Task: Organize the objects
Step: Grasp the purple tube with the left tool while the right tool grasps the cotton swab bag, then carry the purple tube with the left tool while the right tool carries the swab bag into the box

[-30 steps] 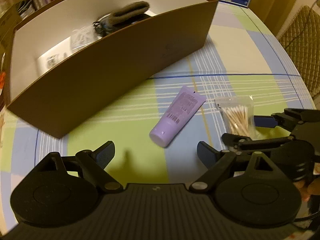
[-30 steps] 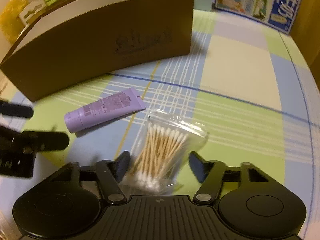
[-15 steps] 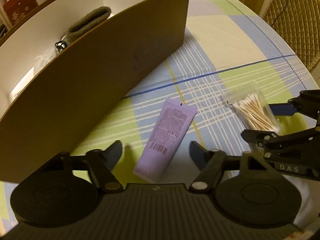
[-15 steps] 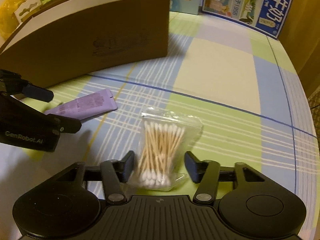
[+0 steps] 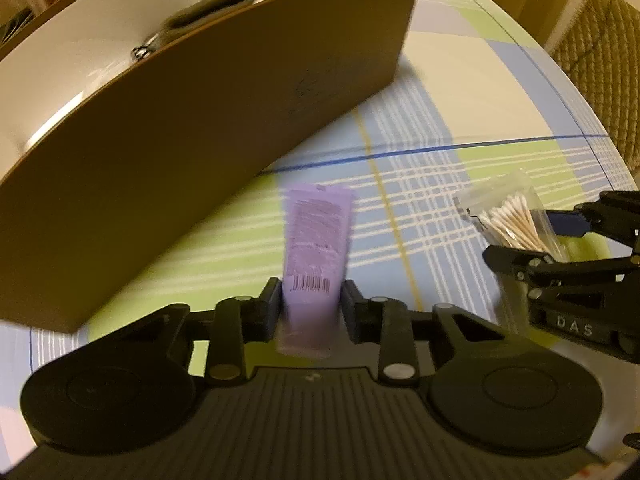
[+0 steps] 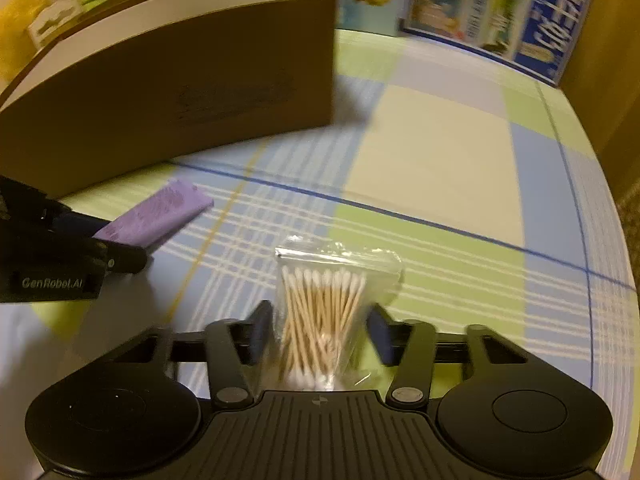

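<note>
A purple tube (image 5: 318, 236) lies on the checked tablecloth, its cap end clamped between the pads of my left gripper (image 5: 310, 300), which is shut on it. In the right wrist view the tube (image 6: 160, 212) sticks out of my left gripper (image 6: 108, 240). A clear bag of cotton swabs (image 6: 320, 304) stands between the pads of my right gripper (image 6: 319, 332), and both pads press its sides. From the left wrist, the bag (image 5: 508, 220) shows tilted up in my right gripper (image 5: 532, 240). A brown box (image 5: 200, 140) with a white inside stands just behind the tube.
The box (image 6: 168, 92) holds a grey object (image 5: 212, 4) and small metal pieces. Posters (image 6: 500, 20) lean at the table's far edge. A woven chair back (image 5: 600, 60) stands to the right. Bare tablecloth (image 6: 440, 140) stretches right of the box.
My left gripper moved forward over the tube's cap end and shut on it. My right gripper narrowed onto the swab bag, which now lines up straight between its pads.
</note>
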